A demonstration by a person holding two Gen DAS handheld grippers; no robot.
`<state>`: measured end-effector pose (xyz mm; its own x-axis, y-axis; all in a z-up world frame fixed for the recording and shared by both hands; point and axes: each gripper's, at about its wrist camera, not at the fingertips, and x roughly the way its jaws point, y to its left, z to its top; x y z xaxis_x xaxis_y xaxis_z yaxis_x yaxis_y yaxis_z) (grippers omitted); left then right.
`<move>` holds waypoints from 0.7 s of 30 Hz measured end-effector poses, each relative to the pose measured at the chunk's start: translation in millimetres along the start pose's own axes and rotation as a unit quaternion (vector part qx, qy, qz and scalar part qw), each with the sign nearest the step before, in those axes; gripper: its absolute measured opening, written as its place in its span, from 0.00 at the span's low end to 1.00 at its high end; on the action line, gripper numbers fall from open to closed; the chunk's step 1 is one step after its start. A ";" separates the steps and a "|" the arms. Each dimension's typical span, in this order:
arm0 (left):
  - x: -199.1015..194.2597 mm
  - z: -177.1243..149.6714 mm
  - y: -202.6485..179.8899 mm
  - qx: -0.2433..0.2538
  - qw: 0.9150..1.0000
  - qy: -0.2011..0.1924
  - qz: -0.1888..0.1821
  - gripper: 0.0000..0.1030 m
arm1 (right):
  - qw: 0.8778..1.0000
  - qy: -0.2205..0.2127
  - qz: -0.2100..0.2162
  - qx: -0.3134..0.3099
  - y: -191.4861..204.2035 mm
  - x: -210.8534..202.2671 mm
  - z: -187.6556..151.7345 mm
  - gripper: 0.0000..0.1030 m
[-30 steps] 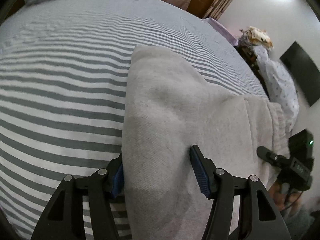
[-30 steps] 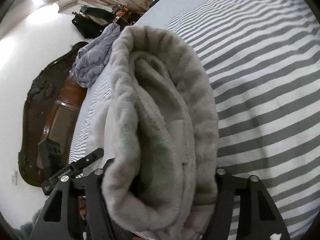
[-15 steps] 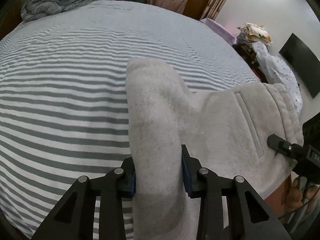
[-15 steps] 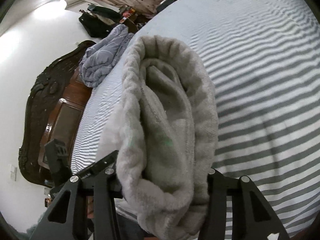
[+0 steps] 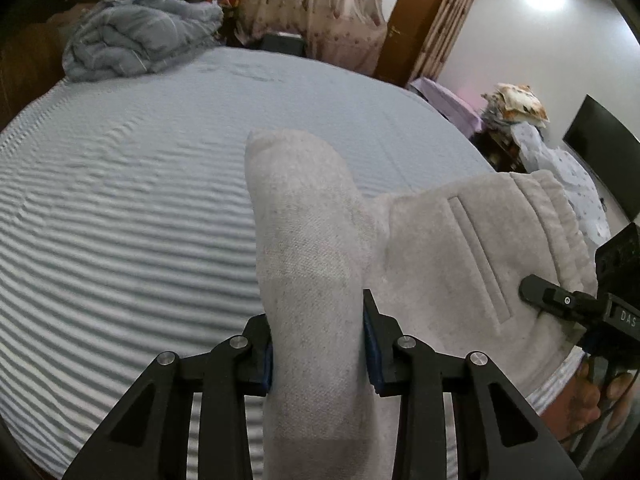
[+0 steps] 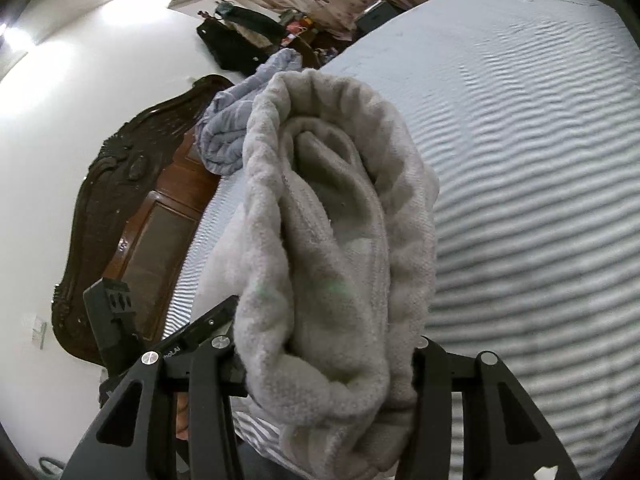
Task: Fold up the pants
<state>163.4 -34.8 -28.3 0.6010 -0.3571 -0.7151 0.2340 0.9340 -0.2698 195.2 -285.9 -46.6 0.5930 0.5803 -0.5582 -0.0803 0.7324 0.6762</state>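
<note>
light grey pants (image 5: 316, 248), grey-white striped bedsheet (image 5: 120, 216)

A wide bed (image 5: 132, 200) fills both views, covered edge to edge by a sheet (image 6: 532, 168) in narrow grey and white stripes, slightly rippled in places. At its head, against the dark carved wooden headboard (image 6: 120, 184), a crumpled blue-grey blanket (image 5: 140, 44) lies in a loose heap on the sheet. Nearer the foot, the pale grey fleece pants (image 5: 304, 216) hang over the striped sheet; whether any part of them rests on it cannot be told.
</note>
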 end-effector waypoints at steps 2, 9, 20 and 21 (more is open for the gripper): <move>0.4 13.8 13.0 -0.005 1.000 -0.006 0.005 0.34 | 1.000 0.000 0.008 -0.001 4.8 11.9 10.3 0.41; 22.8 39.6 57.5 -0.017 0.999 -0.005 0.030 0.34 | 1.000 0.023 0.014 -0.005 9.9 75.5 40.6 0.41; 81.5 6.6 98.6 -0.033 0.997 0.041 0.047 0.38 | 0.997 0.061 -0.053 -0.016 -22.4 123.7 19.1 0.46; 83.4 3.5 103.0 -0.039 0.997 0.044 0.043 0.41 | 0.996 0.063 -0.061 -0.016 -26.9 125.2 16.1 0.49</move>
<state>240.3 31.6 -113.5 0.5461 -0.2770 -0.7906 0.1230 0.9600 -0.2515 284.6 -238.7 -126.9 0.4955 0.5242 -0.6926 -0.0393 0.8101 0.5850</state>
